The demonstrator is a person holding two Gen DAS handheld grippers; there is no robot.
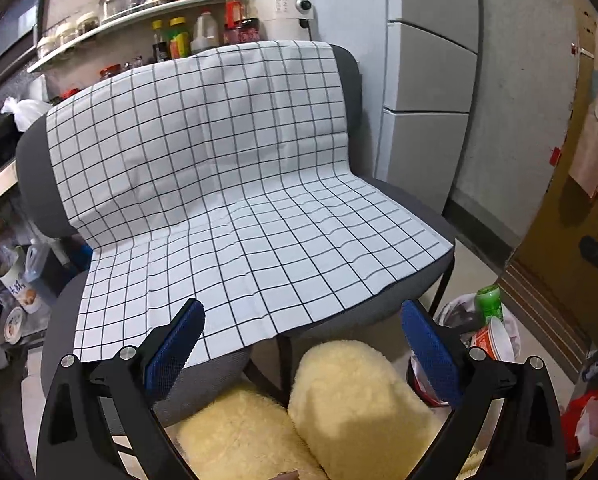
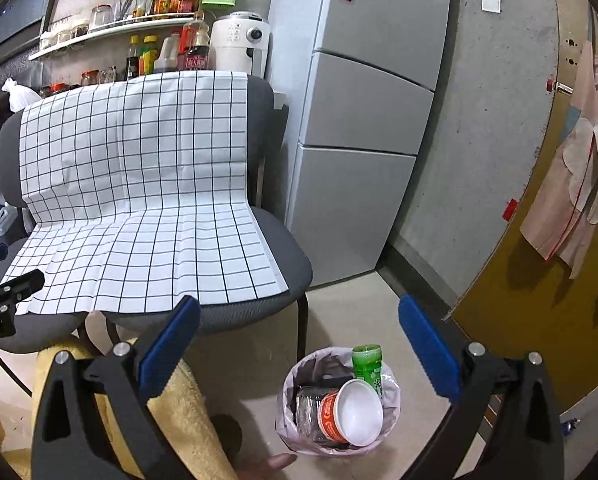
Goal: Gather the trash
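A small trash bin (image 2: 289, 424) lined with a pale bag stands on the floor to the right of the chairs. In it are a green bottle (image 2: 369, 364), an orange-and-white paper bowl (image 2: 353, 410) on its side and a clear jar (image 2: 309, 406). The bin also shows in the left wrist view (image 1: 453, 314), with the green bottle (image 1: 489, 302) and the bowl (image 1: 495, 340). My right gripper (image 2: 299, 344) is open and empty above the bin. My left gripper (image 1: 301, 338) is open and empty over the seat's front edge. The checked cloth (image 1: 219, 184) on the chairs is bare.
Grey chairs (image 2: 295, 268) carry the cloth. A grey fridge (image 2: 363, 120) stands behind on the right, shelves of bottles (image 2: 159, 4) behind on the left. A yellow-brown door (image 2: 539, 280) is at right. Fluffy yellow legs (image 1: 359, 408) are close below. A red bag (image 1: 587, 412) lies on the floor.
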